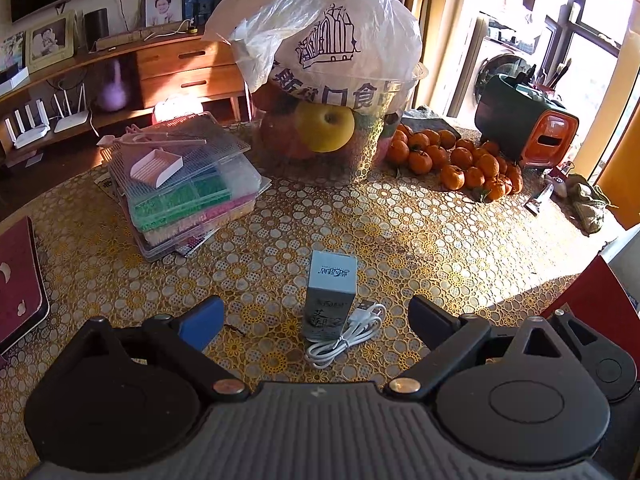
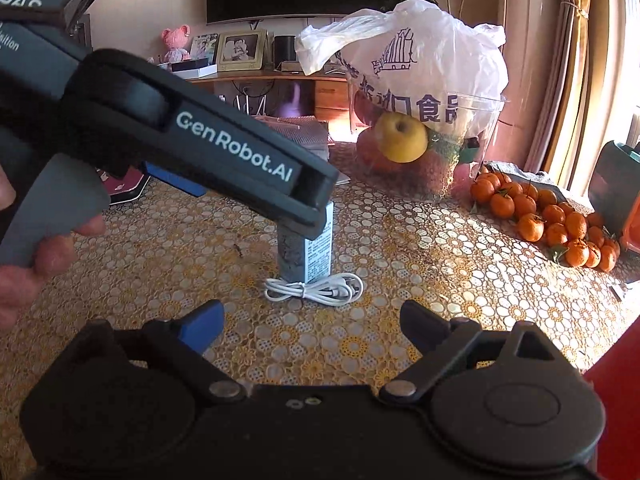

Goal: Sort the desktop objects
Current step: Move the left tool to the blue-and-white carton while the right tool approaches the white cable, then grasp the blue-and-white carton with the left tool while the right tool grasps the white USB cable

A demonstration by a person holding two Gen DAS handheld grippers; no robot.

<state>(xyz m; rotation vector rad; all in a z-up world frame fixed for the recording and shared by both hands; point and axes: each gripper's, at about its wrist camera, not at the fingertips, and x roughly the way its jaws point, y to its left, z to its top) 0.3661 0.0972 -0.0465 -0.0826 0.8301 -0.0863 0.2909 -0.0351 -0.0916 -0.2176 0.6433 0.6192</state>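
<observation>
the step in hand looks like the approach to a first pick: the left gripper hangs over the small box with its jaws spread wide and nothing in them. the right gripper is likewise spread and empty, low in the frame. the next move likely calls for lowering around the box without snagging the white cable. the box stands upright at lower centre, pale blue-grey with printed sides; the coiled cable lies touching its base.

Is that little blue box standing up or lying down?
Standing upright. The small blue box rests on its narrow end on the tablecloth, top face up, beside the coiled white cable.
</observation>
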